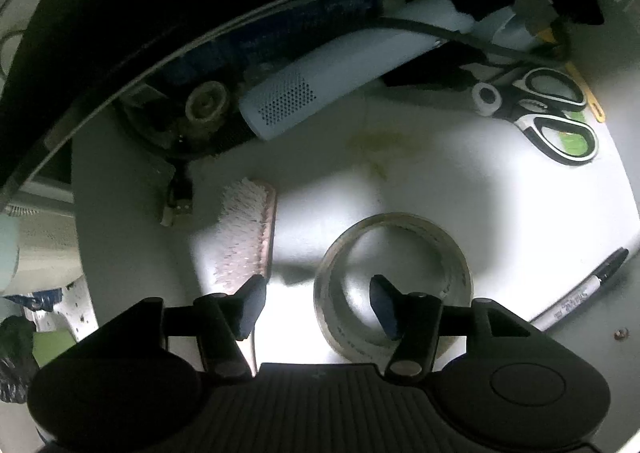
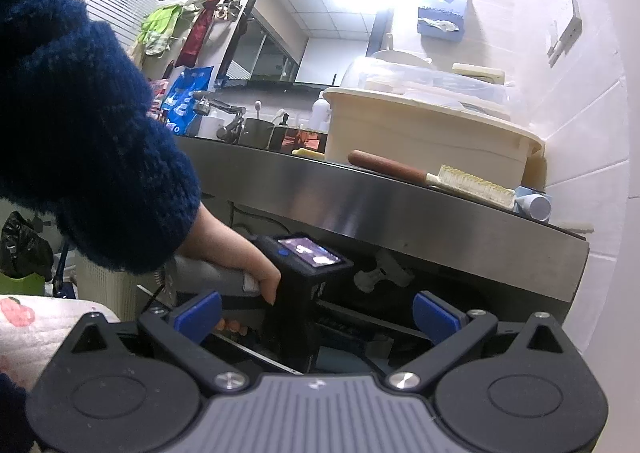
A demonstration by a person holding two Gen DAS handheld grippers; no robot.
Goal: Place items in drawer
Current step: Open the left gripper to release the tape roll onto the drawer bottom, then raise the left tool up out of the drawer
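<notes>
The left wrist view looks straight down into the open drawer (image 1: 440, 181) with its white floor. A roll of clear tape (image 1: 436, 241) lies flat there, and a pink-backed brush (image 1: 248, 233) lies to its left. My left gripper (image 1: 319, 307) hangs open over the roll's left wall. Its right fingertip (image 1: 384, 309) is inside the ring, its left one beside the brush, and neither pad presses on the tape. In the right wrist view my right gripper (image 2: 318, 313) stands open and holds nothing, level in front of the counter. A hand (image 2: 240, 257) holds the left gripper's body (image 2: 304, 293) down into the drawer.
Scissors (image 1: 548, 113), a small white roll (image 1: 486, 97), a marker (image 1: 580, 293), a white perforated device (image 1: 320, 81) and a black cable (image 1: 460, 37) lie in the drawer. On the steel-edged counter (image 2: 400, 201) sit a brown-handled brush (image 2: 432, 177) and a cream basin (image 2: 420, 133).
</notes>
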